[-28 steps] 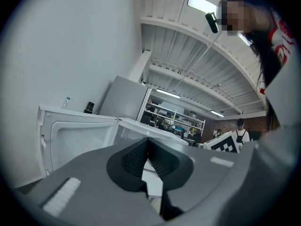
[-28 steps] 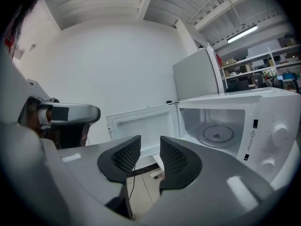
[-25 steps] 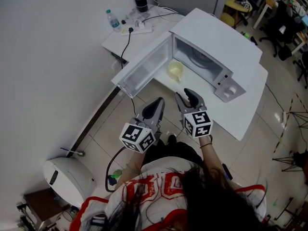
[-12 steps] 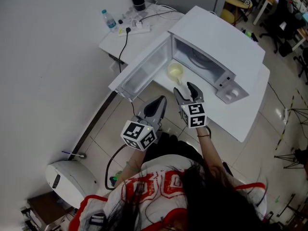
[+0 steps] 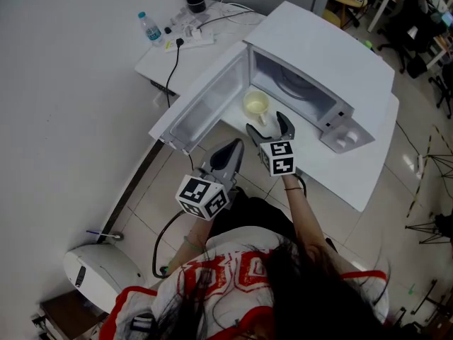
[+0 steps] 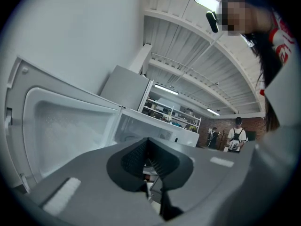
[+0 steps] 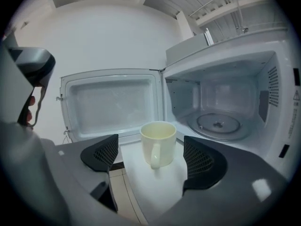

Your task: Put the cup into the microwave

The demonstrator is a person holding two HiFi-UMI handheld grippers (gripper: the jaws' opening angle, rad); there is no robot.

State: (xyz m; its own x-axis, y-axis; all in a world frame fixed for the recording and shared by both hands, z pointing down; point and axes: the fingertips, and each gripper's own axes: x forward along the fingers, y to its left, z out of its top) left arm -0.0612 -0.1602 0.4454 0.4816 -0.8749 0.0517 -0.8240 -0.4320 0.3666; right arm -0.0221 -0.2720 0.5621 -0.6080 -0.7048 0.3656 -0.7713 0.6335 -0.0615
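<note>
Before microwave (image 5: 333,55): pale-yellow cup (image 7: 158,142) upright; right gripper (image 5: 267,124) jaws opening, not touching; left gripper (image 6: 147,150) jaws together.

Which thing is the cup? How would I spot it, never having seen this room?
Find the big white microwave on the white table, its door swung open. Just in front of its opening, on the table, stands the cup. It is the only pale yellow thing there: small, round, one handle.
</note>
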